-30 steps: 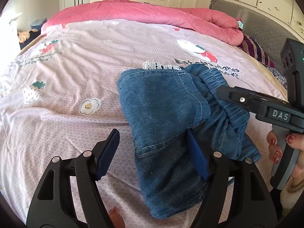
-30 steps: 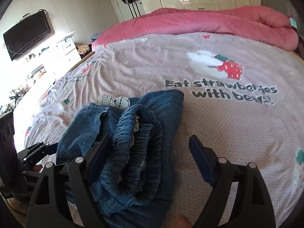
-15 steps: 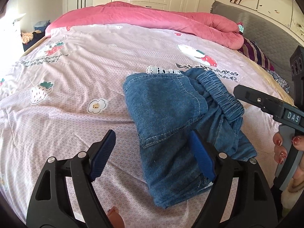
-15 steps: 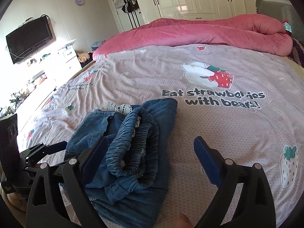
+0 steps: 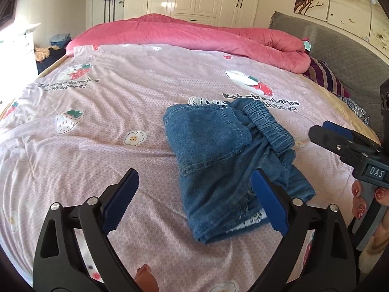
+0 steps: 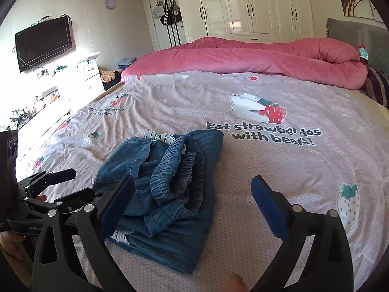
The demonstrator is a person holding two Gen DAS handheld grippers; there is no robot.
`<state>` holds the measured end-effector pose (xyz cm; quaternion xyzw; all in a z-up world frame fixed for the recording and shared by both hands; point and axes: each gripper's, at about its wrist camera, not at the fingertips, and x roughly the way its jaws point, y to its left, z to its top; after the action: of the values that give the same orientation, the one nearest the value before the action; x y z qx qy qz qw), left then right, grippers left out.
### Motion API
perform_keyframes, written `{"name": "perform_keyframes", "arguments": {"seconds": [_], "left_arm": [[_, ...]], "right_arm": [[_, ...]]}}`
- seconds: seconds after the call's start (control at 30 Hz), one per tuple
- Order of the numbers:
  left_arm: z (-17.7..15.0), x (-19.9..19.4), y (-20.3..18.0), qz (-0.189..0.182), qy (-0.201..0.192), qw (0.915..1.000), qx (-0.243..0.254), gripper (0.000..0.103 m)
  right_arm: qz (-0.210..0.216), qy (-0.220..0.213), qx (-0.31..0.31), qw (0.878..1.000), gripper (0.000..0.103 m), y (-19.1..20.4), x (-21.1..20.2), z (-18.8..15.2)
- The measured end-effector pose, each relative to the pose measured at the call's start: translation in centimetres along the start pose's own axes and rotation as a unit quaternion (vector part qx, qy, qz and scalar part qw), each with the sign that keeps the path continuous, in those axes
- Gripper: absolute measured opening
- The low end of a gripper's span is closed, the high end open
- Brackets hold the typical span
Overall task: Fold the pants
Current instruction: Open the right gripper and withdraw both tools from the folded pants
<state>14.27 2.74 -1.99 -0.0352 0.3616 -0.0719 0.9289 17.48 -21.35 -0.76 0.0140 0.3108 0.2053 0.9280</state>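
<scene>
**Both jaws apart above folded denim pants on the bed**

Jaws of the left gripper (image 5: 194,200) stand wide apart with nothing between them, its blue pads hovering over the near edge of the denim pants (image 5: 226,160). Jaws of the right gripper (image 6: 193,206) are likewise spread and hold nothing; its left pad sits over the near left part of the pants (image 6: 170,189), and its right pad over bare bedsheet (image 6: 279,165).

From the left wrist view, the right gripper (image 5: 340,141) shows at the right edge, clear of the cloth, held by a hand (image 5: 367,199) with red-painted nails. From the right wrist view, the left gripper (image 6: 65,185) shows at the lower left, just beside the pants.

Folded into a compact bundle, the pants lie near the middle of the bed, on the pink bedsheet printed with strawberries, bears and the words "Eat strawberries with bears!". The gathered elastic waistband (image 6: 180,170) lies bunched on top, toward the right gripper's side. White lace trim (image 5: 206,101) peeks out at the far edge of the bundle, and more lace shows at its near edge. A pink quilt (image 6: 243,58) is heaped along the far side of the bed, before a white wardrobe (image 6: 243,7). A television (image 6: 43,42) hangs on the left wall.
</scene>
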Motion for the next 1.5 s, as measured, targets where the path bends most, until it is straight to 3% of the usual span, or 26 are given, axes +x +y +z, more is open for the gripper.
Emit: {"name": "perform_keyframes", "arguments": {"seconds": [0.17, 0.6, 1.17, 1.5], "left_arm": [[-1.0, -1.2, 0.2, 0.005, -0.005, 1.0000, -0.007, 0.093], [-3.7, -5.1, -0.4, 0.003, -0.018, 0.9996, -0.021, 0.093], [-7.4, -6.7, -1.9, 0.009, 0.001, 0.9997, -0.022, 0.093], [-9.4, -7.4, -2.3, 0.015, 0.014, 0.9994, -0.028, 0.093]], "right_arm": [[-0.006, -0.011, -0.009, 1.000, 0.098, 0.3, -1.9, -0.6], [-0.022, -0.009, -0.003, 1.000, 0.098, 0.4, -5.0, -3.1], [-0.040, -0.006, -0.019, 0.999, 0.098, 0.7, -8.9, -6.6], [-0.040, 0.011, -0.005, 0.999, 0.098, 0.8, -9.1, -9.2]]}}
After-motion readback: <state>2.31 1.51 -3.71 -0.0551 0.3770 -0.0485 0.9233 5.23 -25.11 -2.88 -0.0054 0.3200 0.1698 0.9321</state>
